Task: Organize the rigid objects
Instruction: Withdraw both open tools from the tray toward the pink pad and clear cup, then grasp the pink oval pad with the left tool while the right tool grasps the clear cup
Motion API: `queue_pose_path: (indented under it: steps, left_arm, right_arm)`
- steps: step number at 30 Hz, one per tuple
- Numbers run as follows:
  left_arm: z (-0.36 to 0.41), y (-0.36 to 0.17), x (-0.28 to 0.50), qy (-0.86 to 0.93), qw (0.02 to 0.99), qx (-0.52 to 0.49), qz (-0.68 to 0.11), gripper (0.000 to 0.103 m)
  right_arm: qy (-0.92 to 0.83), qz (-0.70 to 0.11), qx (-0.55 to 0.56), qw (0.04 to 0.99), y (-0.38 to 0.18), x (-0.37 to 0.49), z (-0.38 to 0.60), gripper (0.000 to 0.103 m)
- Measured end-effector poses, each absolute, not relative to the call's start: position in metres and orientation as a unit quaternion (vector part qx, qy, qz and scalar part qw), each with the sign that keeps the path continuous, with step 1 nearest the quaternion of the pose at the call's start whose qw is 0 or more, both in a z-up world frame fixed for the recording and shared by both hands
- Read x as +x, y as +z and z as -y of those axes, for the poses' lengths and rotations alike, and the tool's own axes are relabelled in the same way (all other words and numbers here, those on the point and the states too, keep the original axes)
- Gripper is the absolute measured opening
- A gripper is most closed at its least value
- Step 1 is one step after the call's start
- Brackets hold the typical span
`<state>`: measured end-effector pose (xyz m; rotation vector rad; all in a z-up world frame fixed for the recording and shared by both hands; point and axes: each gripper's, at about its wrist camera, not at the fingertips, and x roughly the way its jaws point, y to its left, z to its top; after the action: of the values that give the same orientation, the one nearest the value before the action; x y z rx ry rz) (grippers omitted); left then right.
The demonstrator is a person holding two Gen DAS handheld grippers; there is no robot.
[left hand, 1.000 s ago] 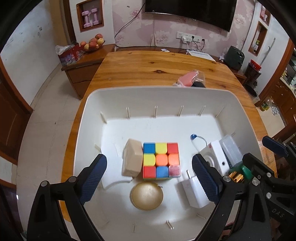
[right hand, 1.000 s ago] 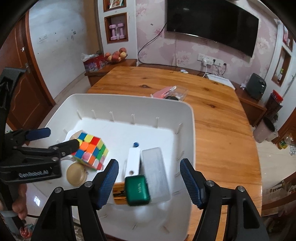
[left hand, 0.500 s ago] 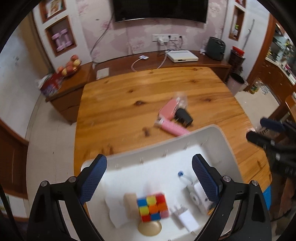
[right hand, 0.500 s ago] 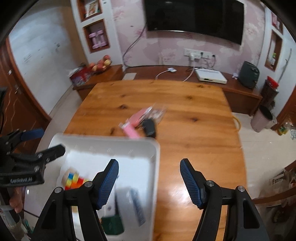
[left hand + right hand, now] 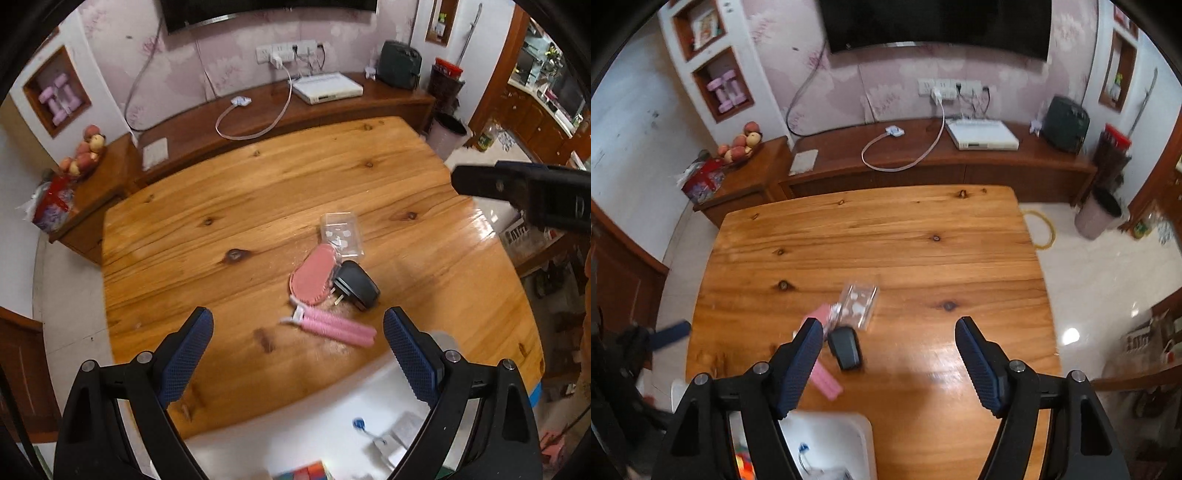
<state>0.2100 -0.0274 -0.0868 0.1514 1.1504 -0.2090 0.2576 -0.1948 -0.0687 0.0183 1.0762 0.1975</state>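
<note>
The left tongs are standing spread and empty, the white plastic bin lying beneath them. The right tongs are opening, nothing between them. Just beyond both, on the wooden bench, a pink ribbed razor, black plug adapter, pink oval pad and clear plastic case are lying clustered.

Both views: white bin, formerly filling the frame, now at bottom edge; pink comb, black charger and clear case now central; right hand-held gripper jaws opening, empty
</note>
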Motion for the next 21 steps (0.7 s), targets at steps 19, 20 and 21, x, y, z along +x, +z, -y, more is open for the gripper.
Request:
queue_pose_path:
  steps: [19,20,21]
  left_arm:
    - [0.056,-0.179,0.28,-0.154,0.762,0.109,-0.619,0.093]
    - [0.055,-0.181,0.281,-0.151,0.762,0.11,-0.62,0.091]
    - [0.055,-0.184,0.283,-0.145,0.762,0.11,-0.621,0.087]
  right_arm:
    - [0.088,-0.61,0.133,0.776,-0.169,0.352,0.193,0.075]
    - [0.088,-0.612,0.131,0.775,-0.171,0.353,0.192,0.074]
    - [0.083,-0.613,0.129,0.775,-0.173,0.354,0.192,0.074]
